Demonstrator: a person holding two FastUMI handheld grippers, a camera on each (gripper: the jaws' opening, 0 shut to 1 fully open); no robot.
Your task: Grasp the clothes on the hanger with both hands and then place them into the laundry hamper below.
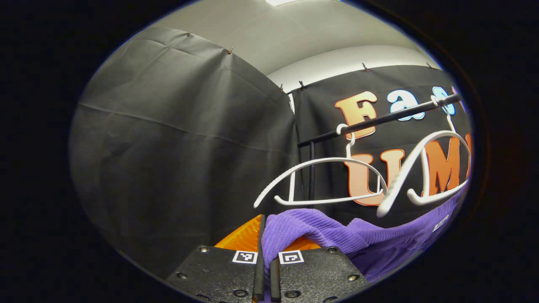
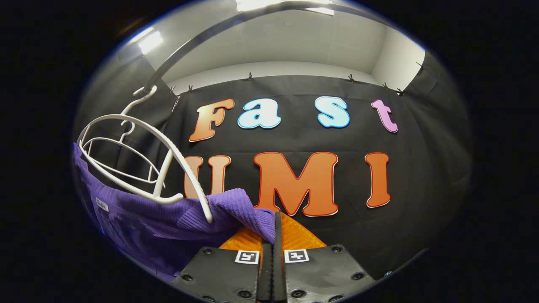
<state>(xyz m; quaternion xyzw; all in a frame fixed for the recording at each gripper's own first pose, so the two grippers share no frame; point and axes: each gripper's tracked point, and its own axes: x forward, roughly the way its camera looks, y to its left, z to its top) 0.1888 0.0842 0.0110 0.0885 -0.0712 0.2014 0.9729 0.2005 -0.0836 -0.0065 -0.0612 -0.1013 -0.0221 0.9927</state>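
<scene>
Purple garment [image 1: 379, 240]: one | white hangers [image 1: 332, 181]: two | left claw [image 1: 265, 235], right claw [image 2: 274, 231]: each clamped on garment

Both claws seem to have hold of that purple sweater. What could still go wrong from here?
The purple sweater still lies against the white hanger, so pulling down might snag it or swing the hanger on the rail. Each claw, left claw and right claw, pinches only a fold's edge, which may slip.

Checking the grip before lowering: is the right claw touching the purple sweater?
Touching. In the right gripper view, the right claw has its fingers closed on a fold of the purple sweater.
</scene>
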